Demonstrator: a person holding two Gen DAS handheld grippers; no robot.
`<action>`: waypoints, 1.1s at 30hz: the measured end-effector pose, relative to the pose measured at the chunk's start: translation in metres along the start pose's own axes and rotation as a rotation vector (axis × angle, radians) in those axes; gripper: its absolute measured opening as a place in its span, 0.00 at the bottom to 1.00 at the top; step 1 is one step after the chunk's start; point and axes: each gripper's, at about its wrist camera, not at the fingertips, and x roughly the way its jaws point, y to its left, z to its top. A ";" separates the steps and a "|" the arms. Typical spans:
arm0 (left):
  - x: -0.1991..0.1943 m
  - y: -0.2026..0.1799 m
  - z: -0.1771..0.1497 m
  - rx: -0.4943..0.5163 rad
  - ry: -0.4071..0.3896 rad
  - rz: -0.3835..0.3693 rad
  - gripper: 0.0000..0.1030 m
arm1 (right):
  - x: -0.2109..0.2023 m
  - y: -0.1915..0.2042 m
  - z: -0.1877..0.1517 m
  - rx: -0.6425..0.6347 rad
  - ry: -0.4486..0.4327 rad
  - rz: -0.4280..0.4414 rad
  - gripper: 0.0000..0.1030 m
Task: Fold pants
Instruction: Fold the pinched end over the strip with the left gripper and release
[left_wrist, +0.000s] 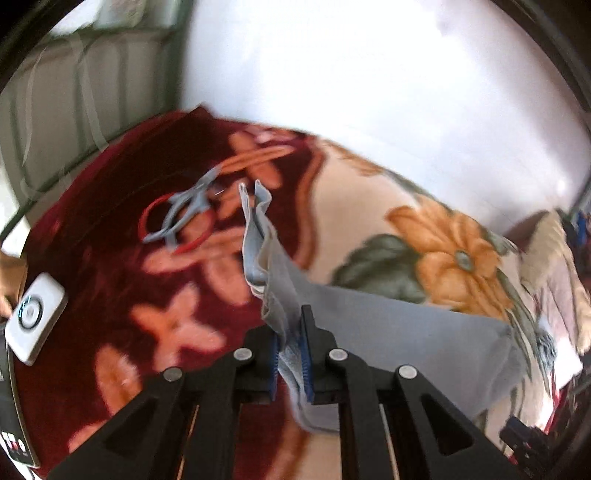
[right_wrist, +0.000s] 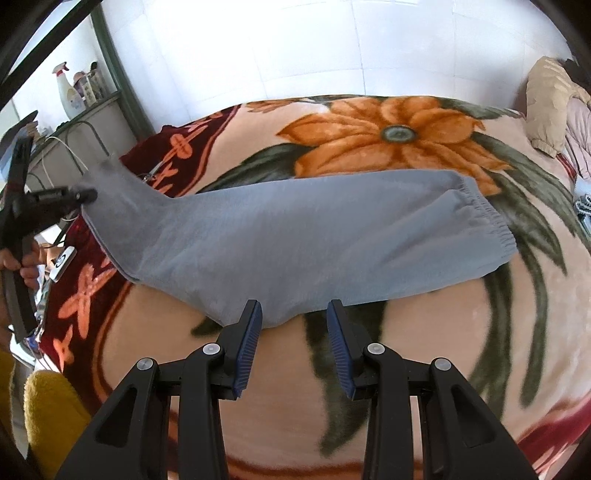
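Pants (right_wrist: 295, 236), grey with gathered elastic cuffs, lie stretched across a bed covered by a blanket (right_wrist: 369, 122) printed with big orange flowers on cream and a dark red border. One end of the pants is lifted off the blanket, pinched between the blue pads of the left gripper (left_wrist: 290, 354), whose jaws are pressed together on the fabric; the right wrist view shows that gripper (right_wrist: 86, 195) at the far left, a hand (right_wrist: 22, 262) around its handle. The right gripper (right_wrist: 294, 332) hangs just above the near edge of the pants with its jaws spread and nothing between them. On the red border lie scissors (left_wrist: 188, 210) with grey handles, over a red ring, and a small white device (left_wrist: 35, 317) with a round button. No writing is readable anywhere; the left wrist view is blurred.
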 end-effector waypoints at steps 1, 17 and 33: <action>-0.002 -0.012 0.003 0.024 -0.003 -0.014 0.10 | -0.002 -0.002 0.000 0.000 -0.004 -0.001 0.36; 0.073 -0.156 -0.038 0.245 0.183 -0.121 0.10 | -0.012 -0.044 0.004 0.049 -0.017 -0.040 0.36; 0.086 -0.168 -0.089 0.301 0.277 -0.221 0.41 | 0.029 -0.023 0.020 0.009 0.085 -0.056 0.36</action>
